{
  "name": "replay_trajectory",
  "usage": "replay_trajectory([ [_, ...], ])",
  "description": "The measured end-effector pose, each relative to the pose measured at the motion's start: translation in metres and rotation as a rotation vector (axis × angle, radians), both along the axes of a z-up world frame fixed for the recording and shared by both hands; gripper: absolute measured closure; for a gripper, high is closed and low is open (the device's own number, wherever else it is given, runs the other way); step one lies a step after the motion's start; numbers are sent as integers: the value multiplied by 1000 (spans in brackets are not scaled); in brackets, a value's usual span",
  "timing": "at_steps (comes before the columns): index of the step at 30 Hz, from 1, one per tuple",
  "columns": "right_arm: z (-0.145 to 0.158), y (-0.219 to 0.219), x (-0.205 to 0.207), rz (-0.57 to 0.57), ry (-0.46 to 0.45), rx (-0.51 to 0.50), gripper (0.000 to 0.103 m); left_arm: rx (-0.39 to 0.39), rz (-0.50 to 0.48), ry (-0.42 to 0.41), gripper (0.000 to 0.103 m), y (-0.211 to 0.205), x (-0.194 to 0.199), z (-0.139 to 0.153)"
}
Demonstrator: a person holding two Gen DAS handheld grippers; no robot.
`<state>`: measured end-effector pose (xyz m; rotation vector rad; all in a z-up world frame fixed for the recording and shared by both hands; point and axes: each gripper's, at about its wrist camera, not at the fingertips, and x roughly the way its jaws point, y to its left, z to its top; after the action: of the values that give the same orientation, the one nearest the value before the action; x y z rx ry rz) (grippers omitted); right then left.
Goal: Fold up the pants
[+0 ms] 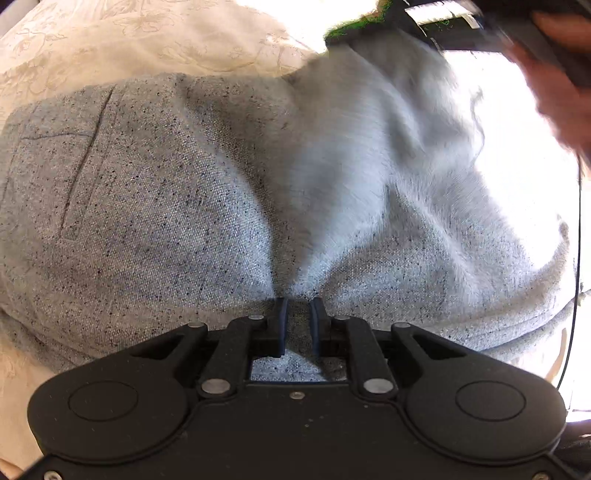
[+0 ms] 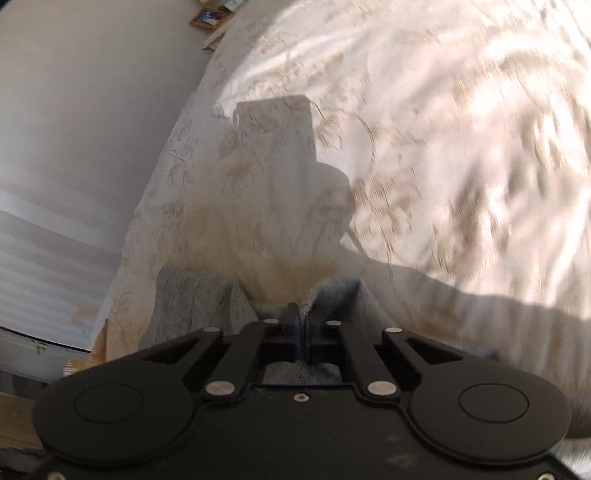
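One pair of grey speckled pants (image 1: 192, 177) lies on a bed under a cream floral bedspread (image 1: 147, 40), filling the middle of the left wrist frame, with a slit pocket (image 1: 86, 162) at the left. The left gripper (image 1: 297, 321) has its fingers (image 1: 282, 321) drawn narrow on a bunched ridge of the fabric at lower centre, a sliver of cloth showing between them. In the upper right of that frame the right gripper (image 1: 461, 26) and the hand (image 1: 557, 96) holding it appear blurred, with cloth rising toward them. In the right wrist view the right gripper (image 2: 301, 325) has its fingers pressed together on a grey edge of the pants (image 2: 195, 302), which hangs at the lower centre against the bedspread (image 2: 266, 155); a framed picture (image 2: 208, 16) sits in the upper left corner. The step in hand looks like a fold in progress, both pinches carrying fabric. The next move probably calls for bringing the lifted edge over the flat part, aligning edges, then letting go. Count: one pair of pants, two grippers, one visible hand, one pocket, one framed picture.
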<state>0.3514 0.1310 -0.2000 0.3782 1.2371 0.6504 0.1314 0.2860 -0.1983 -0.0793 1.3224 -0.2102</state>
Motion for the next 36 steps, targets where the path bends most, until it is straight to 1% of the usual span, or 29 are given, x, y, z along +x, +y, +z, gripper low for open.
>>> replay_trajectory([
  [1,4,7,5,3,-49,-27,99,11,-16,-10,81,-2,0,2],
  [3,1,18,17,37,-63,-57,99,43,-57,-13,81,-8,0,3],
  [4,-4,25,19,58,-74,-94,99,57,-79,-9,81,-11,1,5],
  [5,-10,33,21,82,-93,-135,98,64,-96,-2,81,-13,2,7],
  [6,-18,36,19,92,-106,-154,96,66,-115,12,81,-16,4,11],
  [7,-18,36,19,92,-106,-154,96,59,-125,21,82,-16,6,14],
  [8,-17,32,17,64,-101,-155,92,39,-132,20,82,-16,9,21],
  [9,-12,24,13,13,-100,-150,81,14,-136,4,81,-15,14,29],
  [11,3,3,1,-90,-141,-139,72,-1,-133,-39,81,-13,23,44],
  [12,11,-9,-6,-136,-163,-138,71,-6,-125,-71,81,-11,30,52],
  [13,23,-40,-25,-233,-180,-149,71,-14,-114,-94,81,-10,37,58],
  [14,23,-40,-25,-233,-180,-149,71,-25,-97,-110,81,-8,45,61],
  [15,24,-55,-35,-276,-178,-157,71,-46,-67,-122,81,-6,56,65],
  [17,23,-83,-54,-335,-151,-186,71,-87,-14,-119,80,-2,75,62],
  [19,14,-107,-73,-370,-110,-247,71,-96,31,-111,78,1,94,52],
  [20,9,-117,-82,-385,-93,-288,71,-82,49,-114,77,1,98,46],
  [21,4,-127,-90,-407,-74,-337,75,-58,68,-113,77,3,102,40],
  [22,-4,-139,-101,-434,-47,-406,76,-38,87,-110,77,7,106,34],
  [24,-17,-162,-119,-484,1,-506,85,-5,129,-97,75,22,110,23],
  [25,-22,-175,-128,-513,15,-522,87,30,151,-94,70,30,110,18],
  [26,-26,-188,-136,-553,27,-522,92,72,178,-96,72,43,110,15],
  [27,-27,-203,-144,-595,42,-515,103,97,208,-96,82,54,109,13],
  [28,-26,-218,-152,-633,60,-518,103,96,228,-89,92,64,108,11],
  [30,-24,-233,-161,-676,70,-551,103,27,274,-69,92,88,102,6],
  [31,-24,-238,-165,-684,69,-587,103,22,290,-62,91,92,100,7],
  [32,-24,-243,-168,-691,75,-616,103,28,295,-56,92,93,98,9],
  [34,-21,-253,-175,-708,96,-619,103,66,275,-64,92,86,90,21],
  [35,-17,-254,-179,-708,91,-617,97,88,253,-76,92,81,83,29],
  [36,-11,-251,-181,-695,71,-625,85,101,228,-86,90,75,76,37],
])
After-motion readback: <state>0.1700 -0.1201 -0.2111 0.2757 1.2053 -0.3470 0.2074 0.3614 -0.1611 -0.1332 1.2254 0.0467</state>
